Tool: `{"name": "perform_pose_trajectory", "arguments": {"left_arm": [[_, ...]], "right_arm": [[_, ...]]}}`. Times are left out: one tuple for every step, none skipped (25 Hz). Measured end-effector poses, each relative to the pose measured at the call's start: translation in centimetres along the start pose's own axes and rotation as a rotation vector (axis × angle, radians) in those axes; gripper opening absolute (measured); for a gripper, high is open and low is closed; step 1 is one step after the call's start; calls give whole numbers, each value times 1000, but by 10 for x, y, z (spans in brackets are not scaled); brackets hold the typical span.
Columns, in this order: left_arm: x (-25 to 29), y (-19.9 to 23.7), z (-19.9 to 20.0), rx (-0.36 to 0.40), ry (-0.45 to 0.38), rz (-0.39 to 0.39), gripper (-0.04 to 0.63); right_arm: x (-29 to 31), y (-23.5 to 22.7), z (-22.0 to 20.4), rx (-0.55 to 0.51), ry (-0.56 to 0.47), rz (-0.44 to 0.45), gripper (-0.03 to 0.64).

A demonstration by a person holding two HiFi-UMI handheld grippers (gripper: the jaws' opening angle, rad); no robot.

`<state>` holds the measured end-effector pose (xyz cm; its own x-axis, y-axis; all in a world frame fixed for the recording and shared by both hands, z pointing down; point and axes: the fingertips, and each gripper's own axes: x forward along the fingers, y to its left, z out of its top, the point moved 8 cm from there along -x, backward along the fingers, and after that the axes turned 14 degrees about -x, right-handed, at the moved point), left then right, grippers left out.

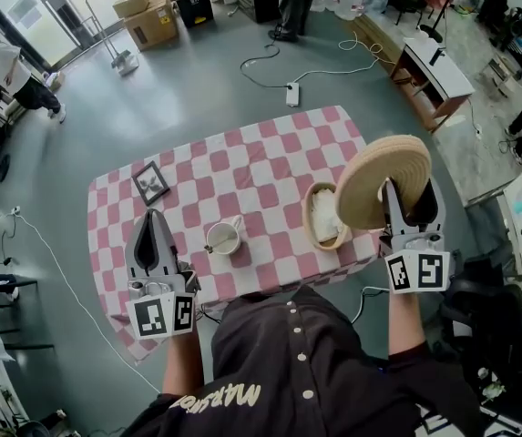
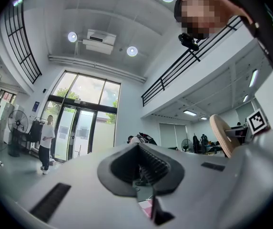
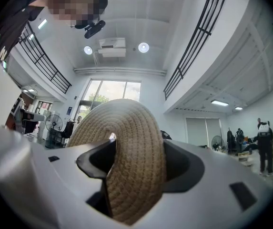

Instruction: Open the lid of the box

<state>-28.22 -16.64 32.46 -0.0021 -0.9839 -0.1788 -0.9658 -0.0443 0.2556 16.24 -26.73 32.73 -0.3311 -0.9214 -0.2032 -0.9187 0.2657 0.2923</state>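
Note:
A round woven box point(image 1: 322, 215) stands uncovered near the right edge of the pink checked table point(image 1: 242, 167), with something white inside. My right gripper point(image 1: 411, 194) holds its flat woven lid point(image 1: 383, 182) lifted and tilted on edge, above and to the right of the box. In the right gripper view the lid point(image 3: 126, 151) is clamped between the jaws of that gripper point(image 3: 136, 161). My left gripper point(image 1: 151, 221) hovers over the table's front left with its jaws together and nothing in them. The left gripper view points that gripper point(image 2: 143, 168) upward, and the lid point(image 2: 220, 135) shows at its right.
A white cup point(image 1: 223, 238) stands at the table's front middle and a small framed picture point(image 1: 151, 183) lies at its left. On the floor beyond are a power strip point(image 1: 291, 94) with cables and cardboard boxes point(image 1: 149, 16). A desk point(image 1: 434, 71) stands at the right. People stand at the far edges.

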Motion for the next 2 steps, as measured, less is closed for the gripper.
{"name": "perform_pose_trajectory", "arguments": {"left_arm": [[0,0,0,-2,0,0,9],[0,0,0,-4,0,-1,11]], "right_arm": [[0,1,0,0,0,0,298],[0,1,0,0,0,1,298]]}}
